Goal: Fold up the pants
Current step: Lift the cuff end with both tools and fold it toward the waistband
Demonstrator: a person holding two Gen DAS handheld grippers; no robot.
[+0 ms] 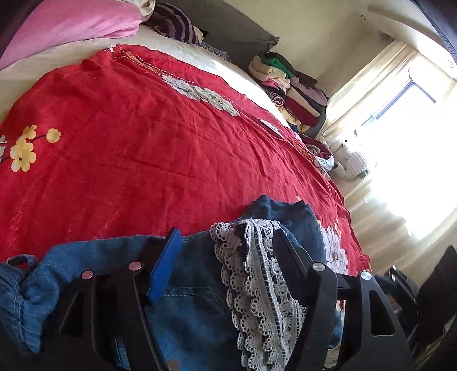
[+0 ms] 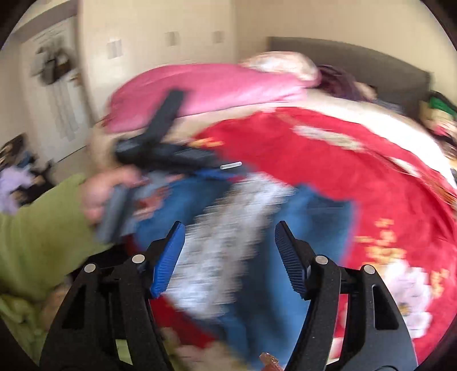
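The left gripper (image 1: pixel 225 242) stood wide, its jaws apart over the denim pants (image 1: pixel 188 308) and their white lace trim (image 1: pixel 257 285), pads clear of the cloth. The right gripper (image 2: pixel 230 256) stood wide too, gripping nothing, above the blurred pants. They lay bunched on the red floral bedspread (image 1: pixel 137 137). At ten o'clock lay a pink pillow (image 1: pixel 71 25); at two o'clock, stacked clothes (image 1: pixel 288 85).

No legible text, label, brand, number or sign anywhere in either wrist view; the right wrist view is too motion-blurred to read anything.
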